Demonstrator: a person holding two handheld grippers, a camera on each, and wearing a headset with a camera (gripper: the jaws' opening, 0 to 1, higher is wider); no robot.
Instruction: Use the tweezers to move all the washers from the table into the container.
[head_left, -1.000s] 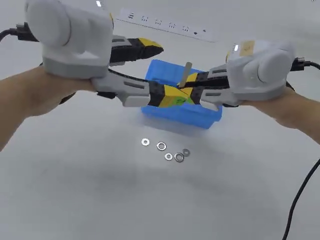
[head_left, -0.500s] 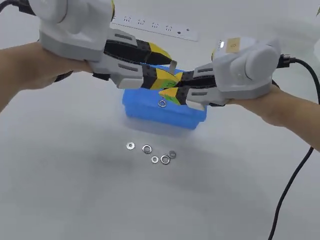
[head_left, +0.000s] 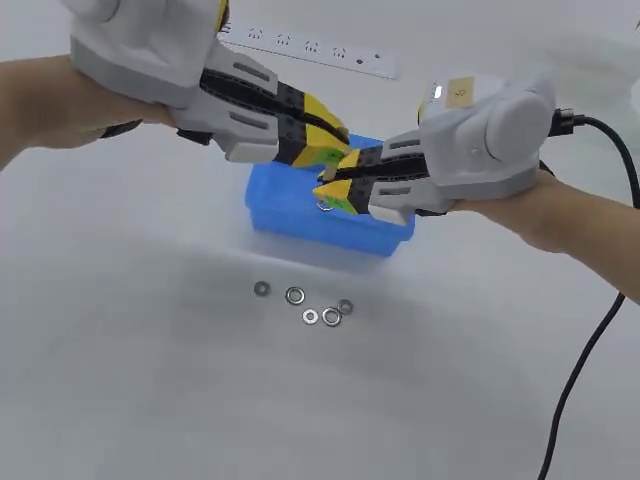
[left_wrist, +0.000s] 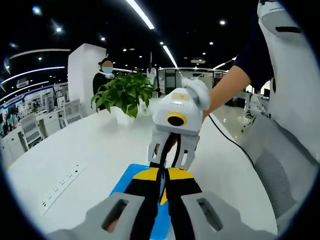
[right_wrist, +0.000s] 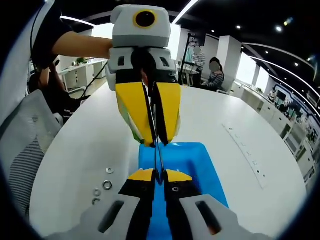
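Meeting tip to tip above the blue container (head_left: 285, 215), the left gripper (head_left: 335, 145) and the right gripper (head_left: 326, 190) come in from opposite sides of the head view, each held in one of the person's hands. The right gripper view looks along its own tongs, which are pressed together on the thin tweezers (right_wrist: 158, 157). The slim metal arms run straight on from there into the yellow tongs of the left gripper facing it, and those are closed on the tweezers as well. The left gripper view agrees: its tongs sit together with only a sliver of metal between them.

Five washers (head_left: 295, 296) lie in a loose cluster on the white desk (head_left: 150, 390), near the front wall of the container and apart from it. One further washer (head_left: 324, 206) shows just under the right tips, over the container (whether it is pinched or lying inside cannot be told). A white power strip (head_left: 310, 52) lies on the desk beyond the container.
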